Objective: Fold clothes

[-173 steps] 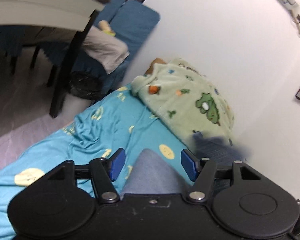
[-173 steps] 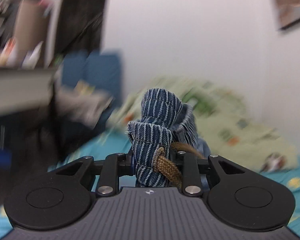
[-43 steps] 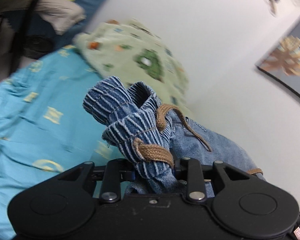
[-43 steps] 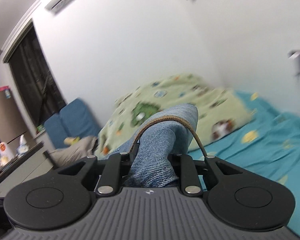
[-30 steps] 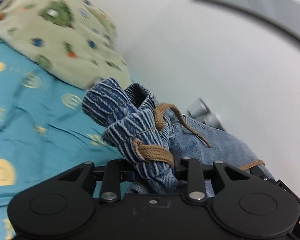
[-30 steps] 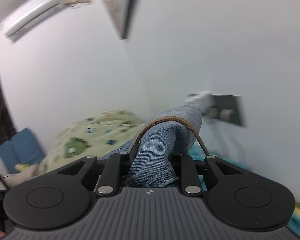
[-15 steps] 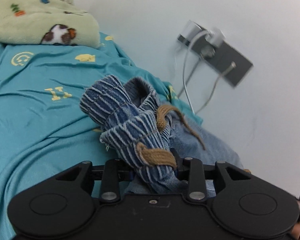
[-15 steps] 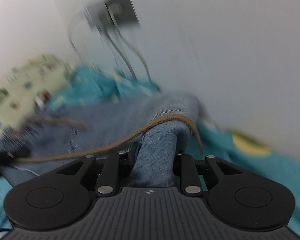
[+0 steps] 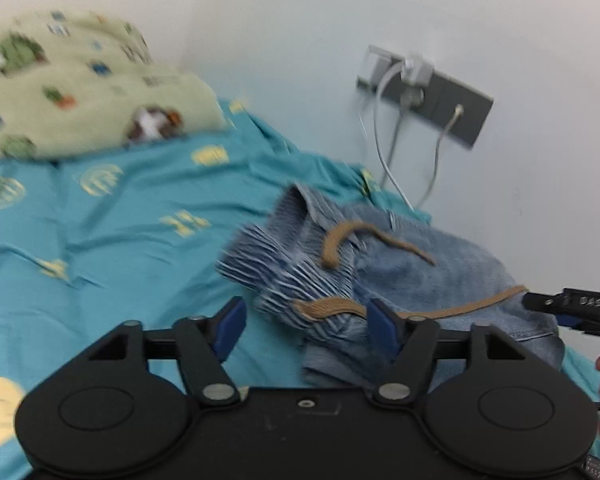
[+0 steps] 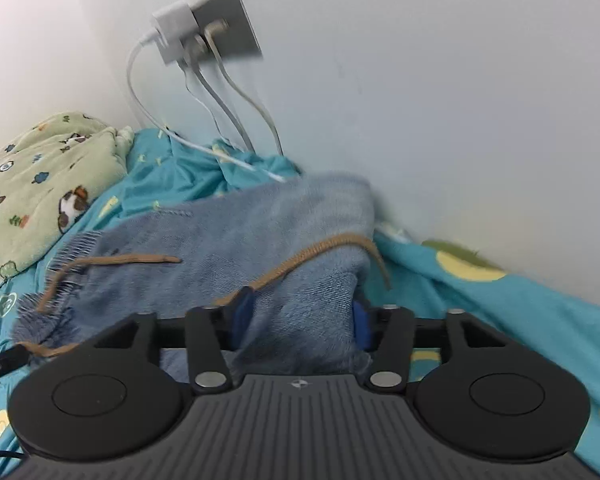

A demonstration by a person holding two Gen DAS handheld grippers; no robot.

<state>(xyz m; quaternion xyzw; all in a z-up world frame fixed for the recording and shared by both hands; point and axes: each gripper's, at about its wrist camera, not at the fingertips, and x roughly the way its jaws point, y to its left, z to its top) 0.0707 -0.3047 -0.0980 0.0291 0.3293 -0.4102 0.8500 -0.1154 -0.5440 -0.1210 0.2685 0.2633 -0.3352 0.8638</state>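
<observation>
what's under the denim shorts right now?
The denim shorts lie on the teal bedsheet, which shows around them. The white cables run down behind them; the covered area is hidden.

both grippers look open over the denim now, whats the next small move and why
Probably draw both grippers straight back. The left gripper and right gripper have their jaws spread, and the folded denim shorts lie on the teal sheet by the wall. Cloth sits between the right fingers, and the brown drawstring lies near the left, so retreat slowly.
</observation>
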